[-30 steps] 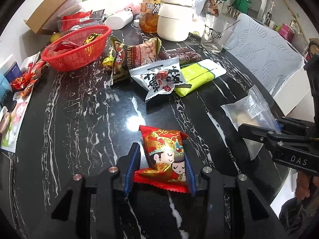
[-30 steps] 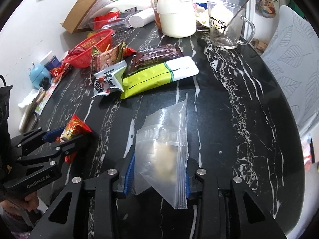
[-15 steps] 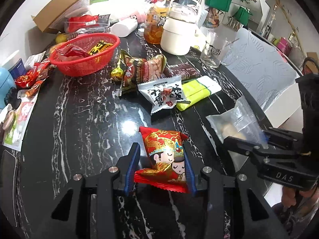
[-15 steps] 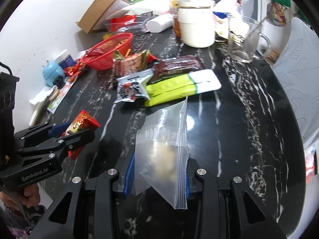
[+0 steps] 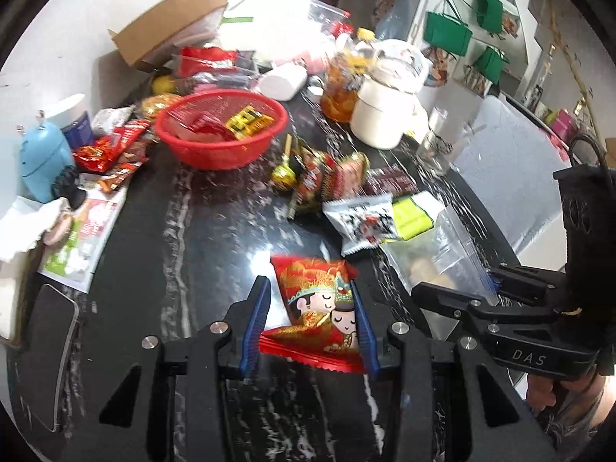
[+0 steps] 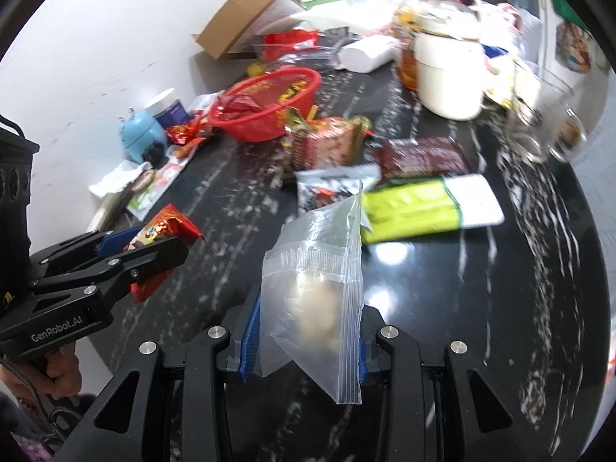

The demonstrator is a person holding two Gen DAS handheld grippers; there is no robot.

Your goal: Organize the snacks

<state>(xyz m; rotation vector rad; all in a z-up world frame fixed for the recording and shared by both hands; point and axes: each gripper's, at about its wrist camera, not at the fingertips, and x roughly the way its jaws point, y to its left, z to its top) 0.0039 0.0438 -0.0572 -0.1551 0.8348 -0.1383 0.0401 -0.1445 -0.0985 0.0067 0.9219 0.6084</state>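
Observation:
My left gripper (image 5: 311, 304) is shut on a red snack packet (image 5: 319, 300) with cartoon faces, held above the black marble table (image 5: 184, 231). It also shows in the right wrist view (image 6: 161, 238). My right gripper (image 6: 308, 308) is shut on a clear zip bag (image 6: 319, 281) with pale food inside; the bag also shows in the left wrist view (image 5: 435, 254). A red basket (image 5: 221, 129) with a few packets stands at the far left of the table. Loose snacks lie mid-table: a white packet (image 5: 362, 219), a yellow-green packet (image 6: 419, 208), a brown packet (image 6: 419, 156).
A white kettle (image 5: 389, 111), a jar of orange liquid (image 5: 342, 88) and a glass mug (image 6: 543, 123) stand at the back. A cardboard box (image 5: 169, 27), a blue figure (image 5: 42, 161), papers and small red packets (image 5: 111, 150) crowd the left edge.
Both grippers have lifted and pulled back from the table with their packets still held. The views now tilt further toward the basket and the back wall.

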